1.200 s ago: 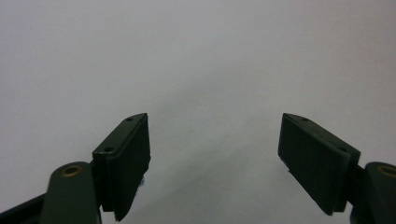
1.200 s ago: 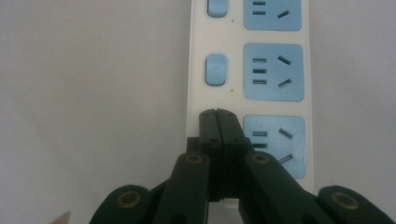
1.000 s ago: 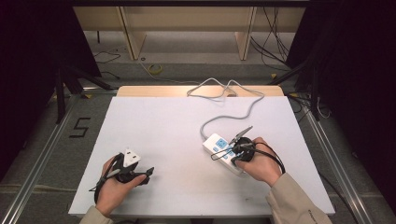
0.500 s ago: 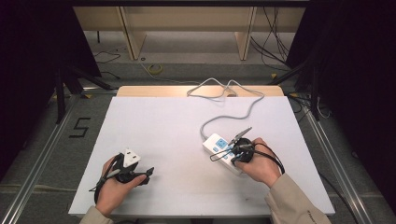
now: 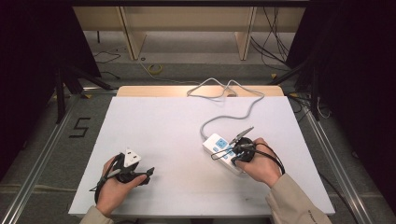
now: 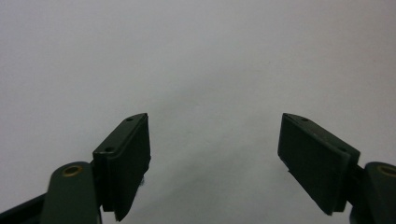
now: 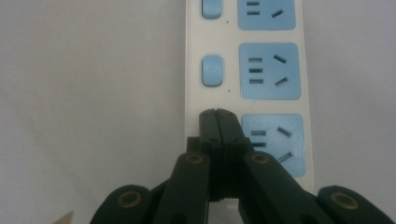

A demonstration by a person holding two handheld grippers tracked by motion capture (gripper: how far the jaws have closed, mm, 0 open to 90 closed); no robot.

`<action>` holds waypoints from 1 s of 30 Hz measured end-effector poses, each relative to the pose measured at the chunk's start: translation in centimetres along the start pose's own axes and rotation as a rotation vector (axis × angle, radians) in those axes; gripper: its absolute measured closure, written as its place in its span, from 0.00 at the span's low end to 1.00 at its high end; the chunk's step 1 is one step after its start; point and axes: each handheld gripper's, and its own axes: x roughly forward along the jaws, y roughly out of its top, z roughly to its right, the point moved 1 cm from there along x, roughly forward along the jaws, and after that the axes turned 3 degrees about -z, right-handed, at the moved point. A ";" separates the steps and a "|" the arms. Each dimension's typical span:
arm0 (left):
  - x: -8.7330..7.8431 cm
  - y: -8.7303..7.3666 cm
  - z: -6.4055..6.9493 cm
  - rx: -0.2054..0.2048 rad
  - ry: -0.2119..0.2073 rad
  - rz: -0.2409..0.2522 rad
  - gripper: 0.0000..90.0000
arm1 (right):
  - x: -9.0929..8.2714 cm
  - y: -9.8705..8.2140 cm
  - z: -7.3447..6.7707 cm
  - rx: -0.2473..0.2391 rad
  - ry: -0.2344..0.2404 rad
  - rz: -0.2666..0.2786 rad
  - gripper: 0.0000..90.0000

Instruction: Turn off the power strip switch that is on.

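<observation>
Blue sockets [image 7: 270,71], white power strip [image 7: 196,56], closed right tongs [image 7: 218,114]

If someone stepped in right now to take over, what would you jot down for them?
Right gripper: jaws shut, tips pressed together over the switch column of the white power strip, beside its nearest blue socket.
Left gripper: jaws open, nothing between them, over bare table at near left.
The strip's grey cord trails to the far edge.
Done: right tips are at the nearest switch spot.
Left: whether that switch is pressed can't be told; two switches lie beyond.
</observation>
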 end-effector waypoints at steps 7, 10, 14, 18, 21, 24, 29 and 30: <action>-0.1 -0.1 -0.1 -0.003 0.004 0.003 0.28 | 0.1 0.2 0.0 -0.005 0.015 0.005 1.00; -0.1 -0.1 -0.2 -0.003 0.004 0.003 0.28 | 0.0 0.1 0.0 -0.006 0.002 -0.005 1.00; -0.1 -0.1 0.0 -0.005 0.002 0.003 0.28 | 0.0 0.1 0.0 -0.005 0.005 -0.008 1.00; -0.1 -0.1 0.0 -0.006 0.003 0.001 0.28 | 0.1 0.1 0.1 0.005 0.013 -0.007 1.00; -0.1 -0.1 0.0 -0.004 0.003 0.003 0.28 | 0.1 0.1 0.0 -0.002 0.008 -0.009 1.00; -0.2 -0.1 -0.1 -0.002 0.003 0.001 0.28 | 0.1 0.1 -0.1 -0.002 -0.001 -0.012 1.00; -0.2 -0.2 -0.1 -0.003 0.003 0.001 0.28 | 0.1 0.2 -0.2 -0.004 -0.009 -0.022 1.00; -0.1 -0.1 -0.1 -0.002 0.003 -0.001 0.28 | 0.1 0.2 -0.3 -0.004 -0.012 -0.023 1.00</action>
